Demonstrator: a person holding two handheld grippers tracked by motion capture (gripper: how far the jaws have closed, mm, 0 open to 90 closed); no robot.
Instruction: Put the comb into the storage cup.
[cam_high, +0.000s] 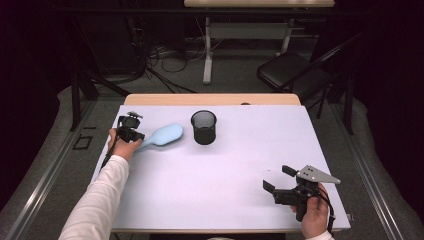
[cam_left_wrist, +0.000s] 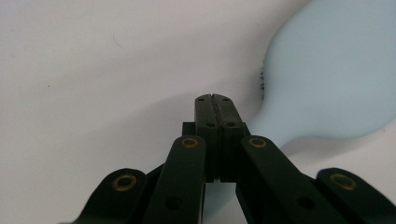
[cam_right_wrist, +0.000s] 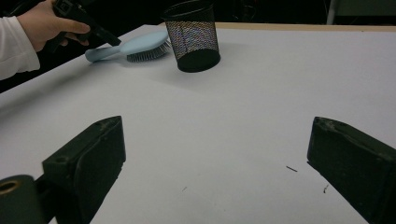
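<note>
Hairbrush, pale blue, lies on the white table at its far left, head toward the centre and handle toward the left edge. In the right gripper view it rests bristles down, bristles visible under the head.

Black mesh cup stands upright just right of the brush head, near it but apart. Its inside looks dark from above; whether it holds anything cannot be told for certain, though nothing rises above its rim. In the right gripper view the cup stands just beside the brush head.

Left gripper sits at the handle end of the brush. In the left gripper view its jaws are pressed fully together, pad against pad, with the handle emerging just beside and beyond the tips; the jaws sit close over the handle, but a grasp is not evident from this angle. The person's left hand holds the gripper low at the handle.

Right gripper rests at the near right of the table, well apart from brush and cup, jaws spread wide with bare table between them.
</note>
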